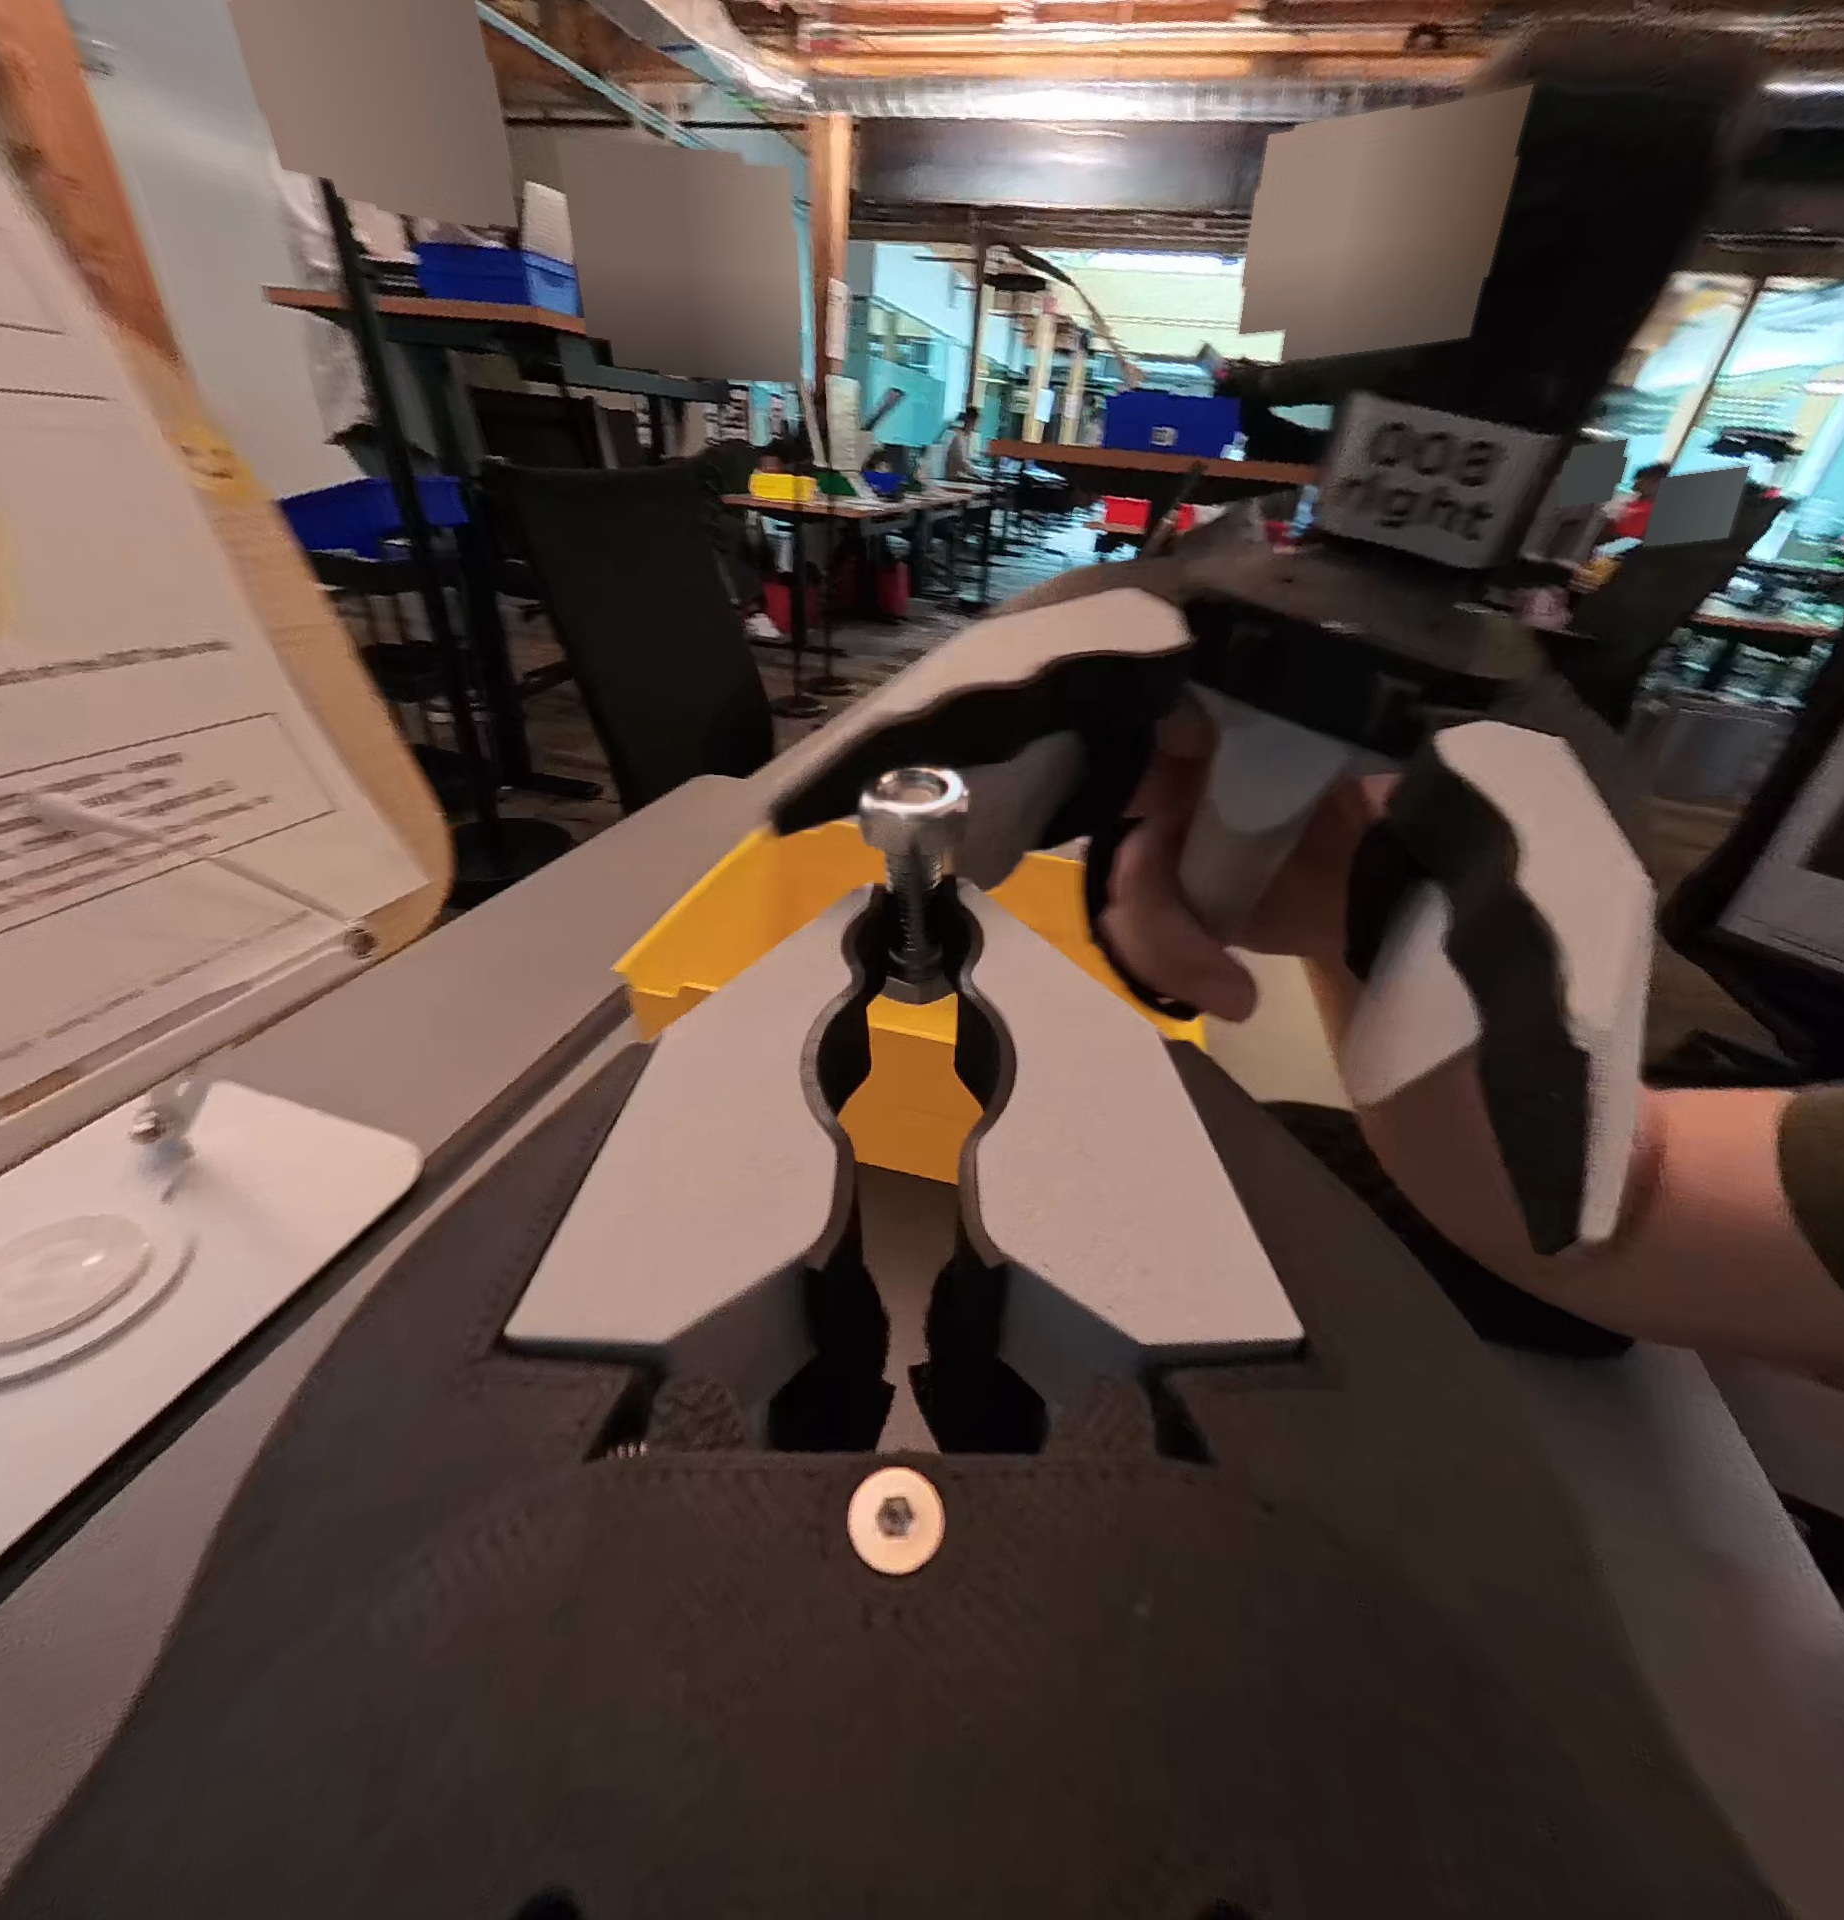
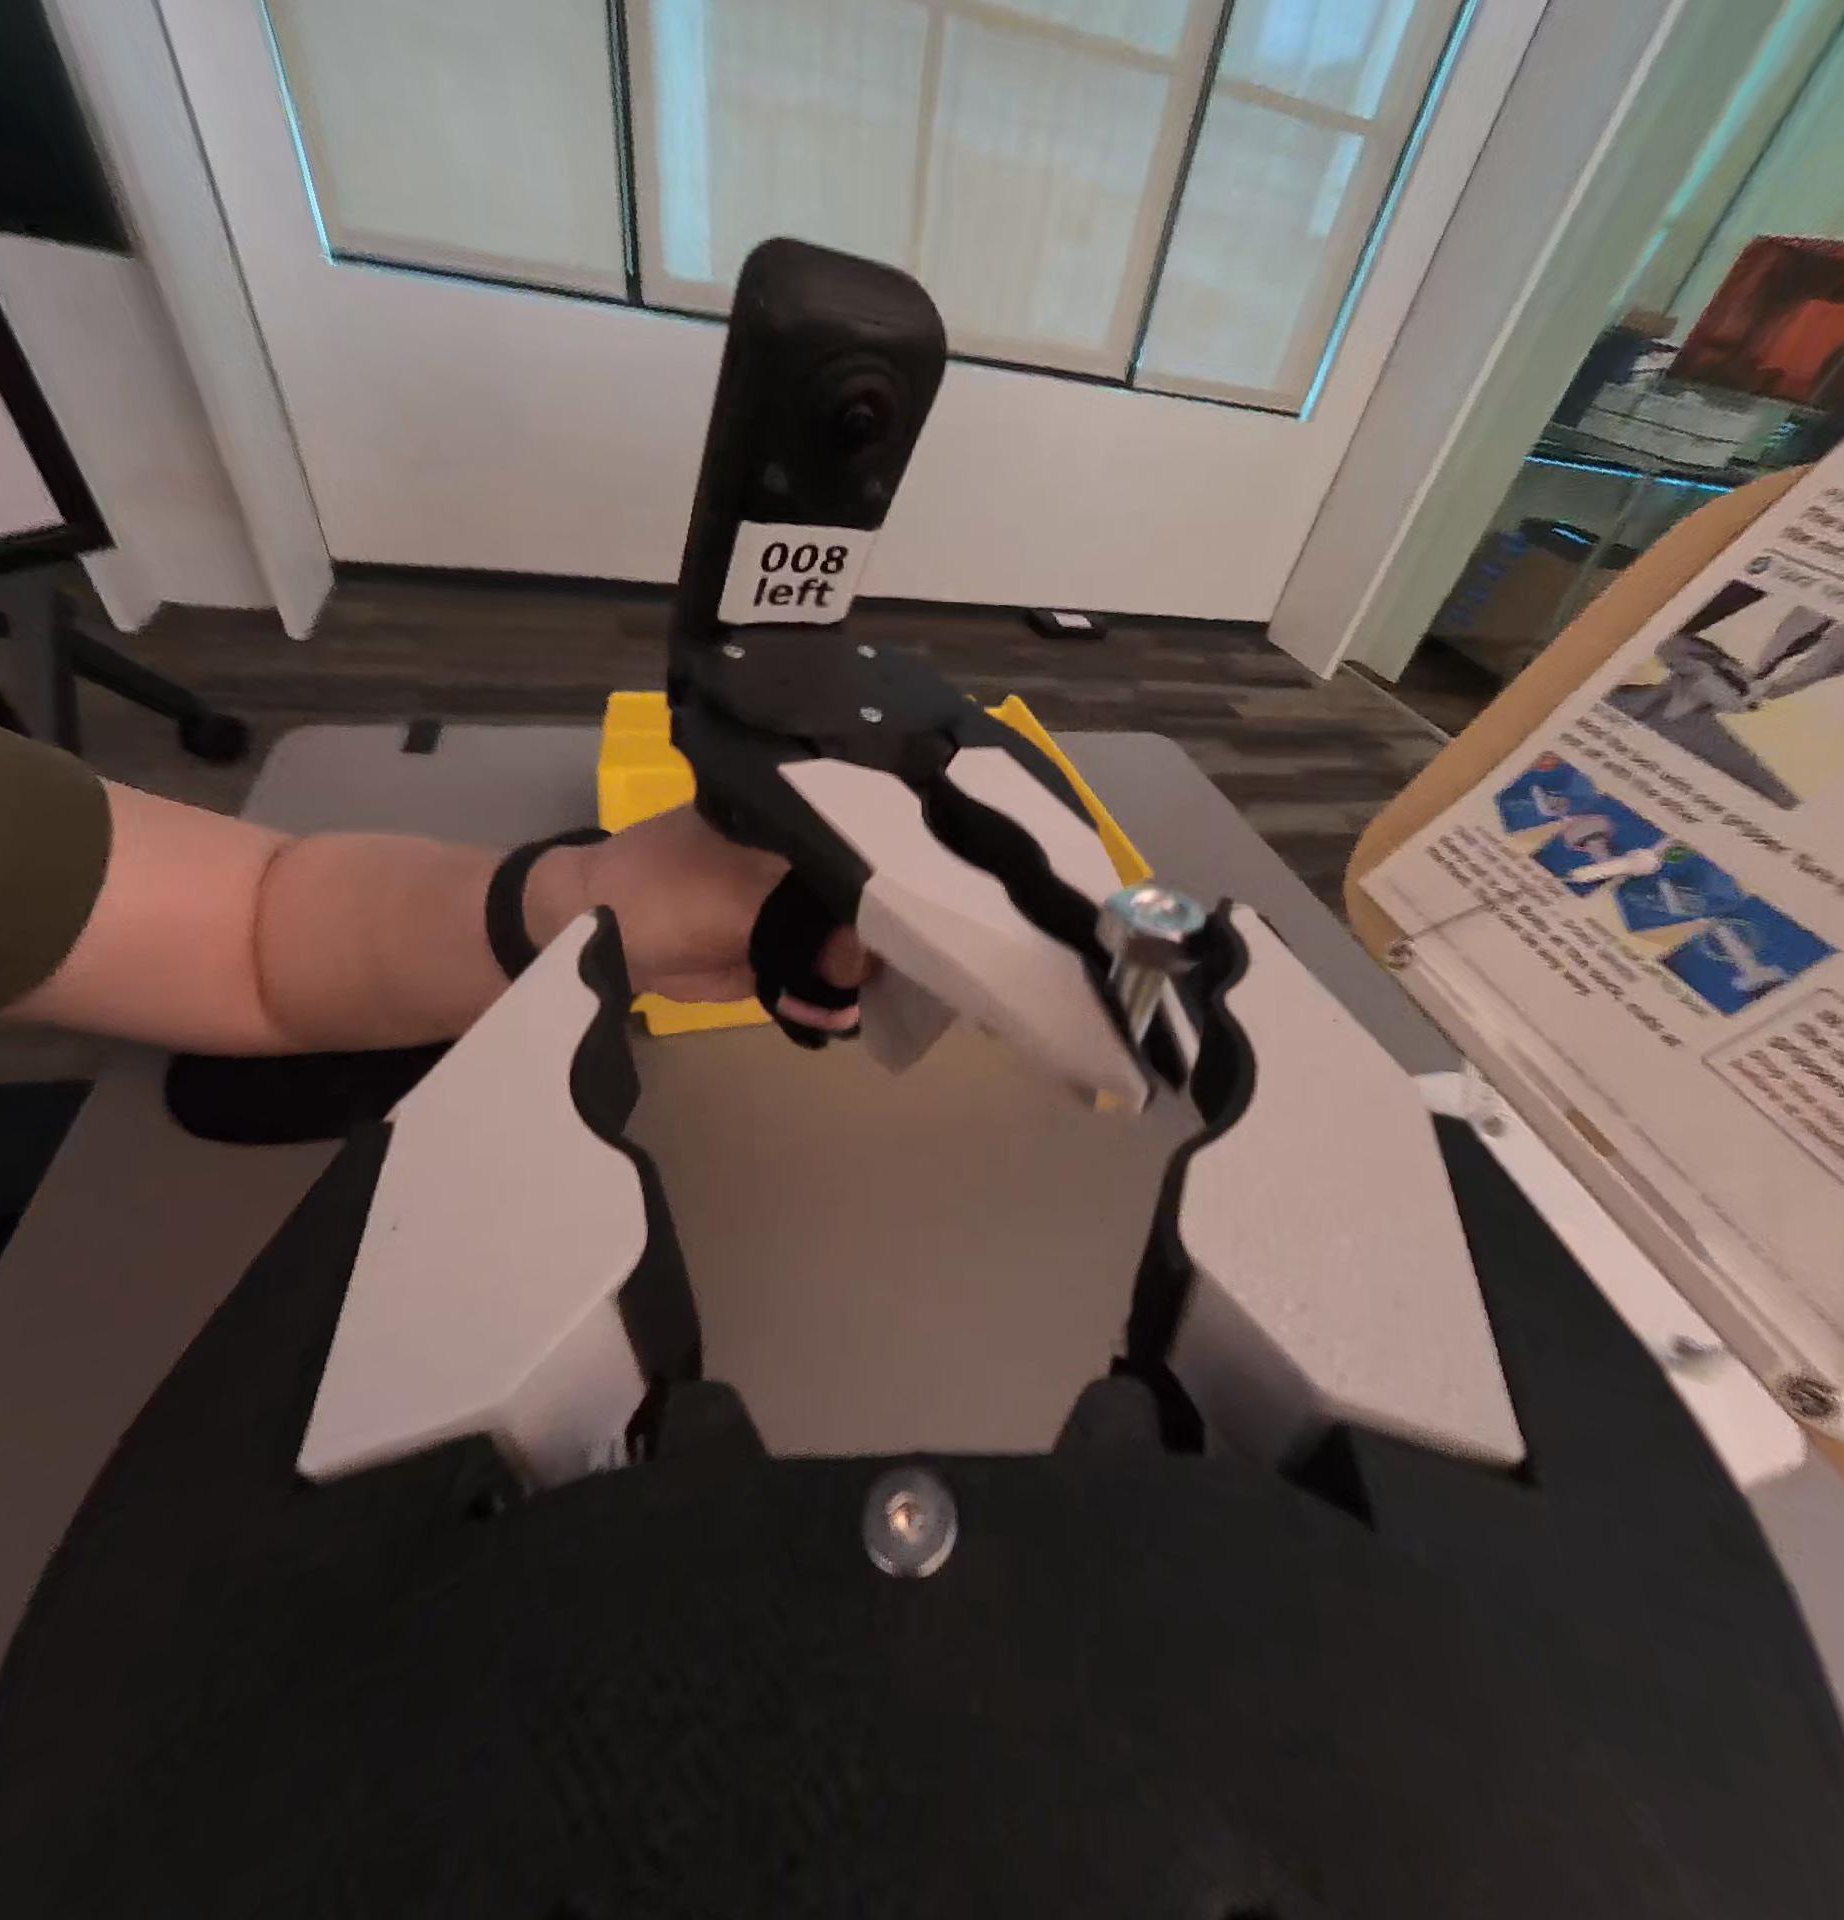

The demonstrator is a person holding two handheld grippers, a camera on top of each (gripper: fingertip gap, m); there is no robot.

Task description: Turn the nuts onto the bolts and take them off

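My left gripper (image 1: 913,935) is shut on a silver bolt (image 1: 913,821) and holds it upright above the table. A dark hex nut (image 1: 913,987) sits low on the thread, between the fingers. My right gripper (image 2: 913,935) is open and empty. The bolt's head (image 2: 1152,920) lies just inside its right fingertip (image 2: 1224,935); I cannot tell if they touch. The other finger is far off to the left. In the left wrist view the right gripper (image 1: 1172,1029) reaches in from the right, one finger (image 1: 1001,665) beside the bolt head. The left gripper also shows in the right wrist view (image 2: 1146,1081).
A yellow bin (image 1: 752,914) stands on the grey table (image 2: 897,1247) just behind the grippers; it also shows in the right wrist view (image 2: 637,769). An upright instruction board (image 2: 1676,935) on a white base plate (image 1: 222,1195) stands close beside the bolt. A dark-framed screen (image 1: 1811,883) stands at the far right.
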